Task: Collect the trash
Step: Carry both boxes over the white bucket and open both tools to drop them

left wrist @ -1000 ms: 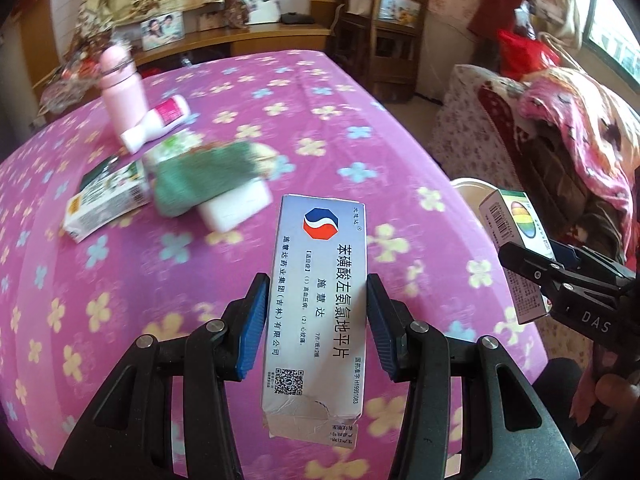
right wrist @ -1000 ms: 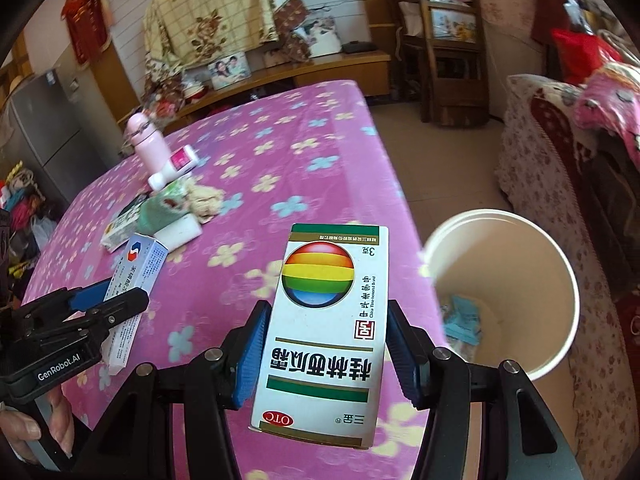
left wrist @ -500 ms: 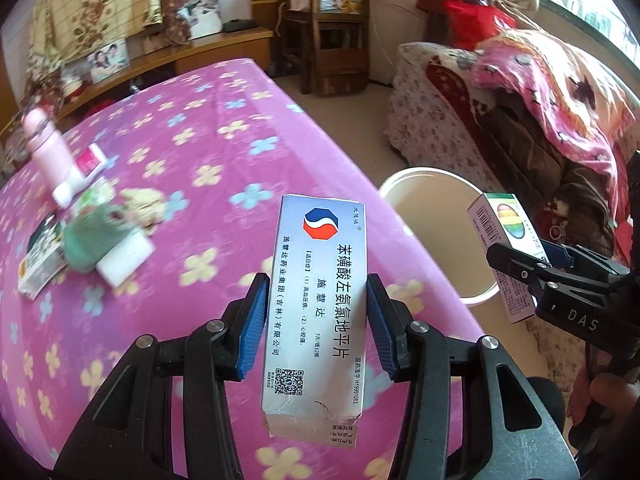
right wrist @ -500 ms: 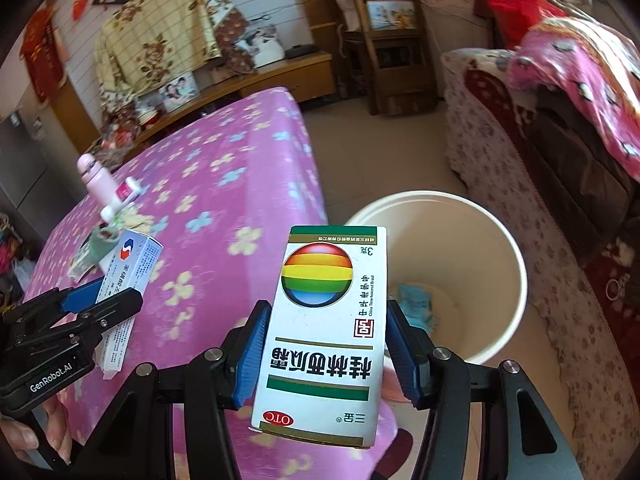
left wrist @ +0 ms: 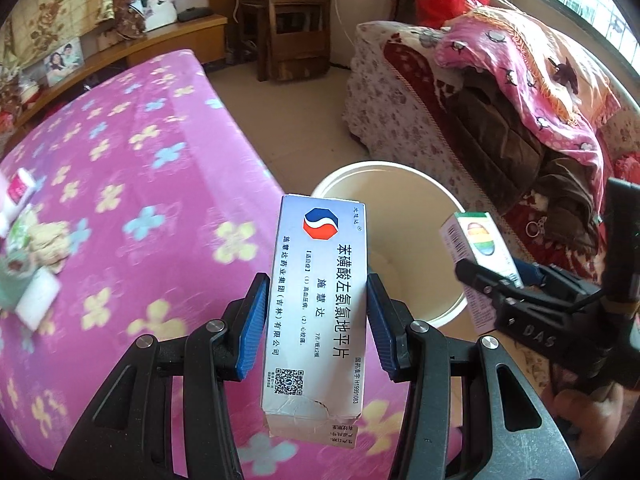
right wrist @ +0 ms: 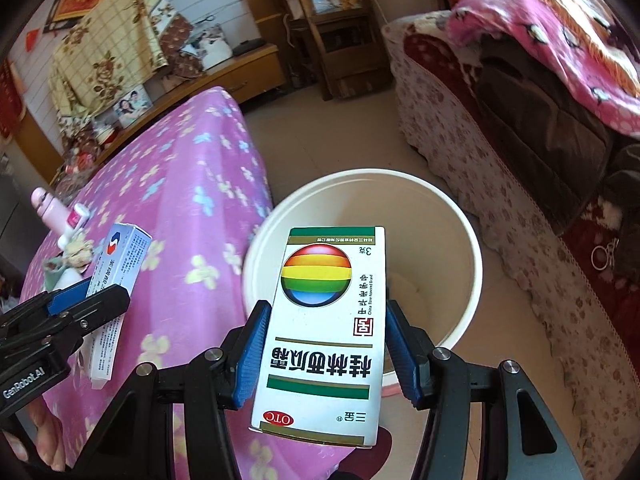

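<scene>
My left gripper (left wrist: 316,320) is shut on a white-and-blue medicine box (left wrist: 320,300), held over the table's right edge, just left of the white trash bucket (left wrist: 440,200). My right gripper (right wrist: 324,340) is shut on a white medicine box with a rainbow ball and green stripes (right wrist: 324,320), held over the near rim of the bucket (right wrist: 472,248). The rainbow box (left wrist: 480,248) shows at the right in the left wrist view. The blue box (right wrist: 116,276) shows at the left in the right wrist view.
The table has a pink flowered cloth (left wrist: 140,168). On its far left lie a pink bottle (right wrist: 52,212), a tube, crumpled paper and a green cloth (left wrist: 16,272). A sofa with a pink blanket (left wrist: 520,80) stands right of the bucket. A wooden chair (left wrist: 292,20) is behind.
Both grippers have swung right with their boxes, away from the table's middle. The bucket now sits right in front of both, and the right box is over its rim.
</scene>
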### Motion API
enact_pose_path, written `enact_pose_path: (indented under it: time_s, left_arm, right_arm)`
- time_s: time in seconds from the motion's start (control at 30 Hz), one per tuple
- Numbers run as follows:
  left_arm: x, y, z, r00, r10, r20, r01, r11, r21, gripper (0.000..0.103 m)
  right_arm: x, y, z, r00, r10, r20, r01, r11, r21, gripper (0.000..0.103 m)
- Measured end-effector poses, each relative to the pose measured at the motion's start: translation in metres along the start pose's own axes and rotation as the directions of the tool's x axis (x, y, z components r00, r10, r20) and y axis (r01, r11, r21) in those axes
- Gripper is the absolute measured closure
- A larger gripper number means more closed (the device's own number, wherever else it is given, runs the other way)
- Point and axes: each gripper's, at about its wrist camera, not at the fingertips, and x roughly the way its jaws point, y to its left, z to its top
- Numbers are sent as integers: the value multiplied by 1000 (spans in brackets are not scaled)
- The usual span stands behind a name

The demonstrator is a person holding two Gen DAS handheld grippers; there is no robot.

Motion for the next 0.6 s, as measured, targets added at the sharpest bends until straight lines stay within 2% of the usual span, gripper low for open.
enact_pose_path:
  time_s: [0.33,0.4,0.47,0.6]
  left_arm:
    - [36,-13,14,997,-67,-46,65,997,-39,56]
    - [41,-11,15,995,-88,-55,84,995,-60,56]
    - [44,-8,15,992,-111,-56,105,990,-90,55]
    - [44,1,14,988,-143,-53,134,980,-147,51]
  right_arm:
    - [25,-20,6,1000,-11,-23,12,998,55,49]
    - [28,-23,6,1000,-8,-21,10,998,66,45]
    - [32,-25,5,999,-21,-34,23,997,69,37]
    - [35,-25,3,998,-29,-47,32,997,63,37]
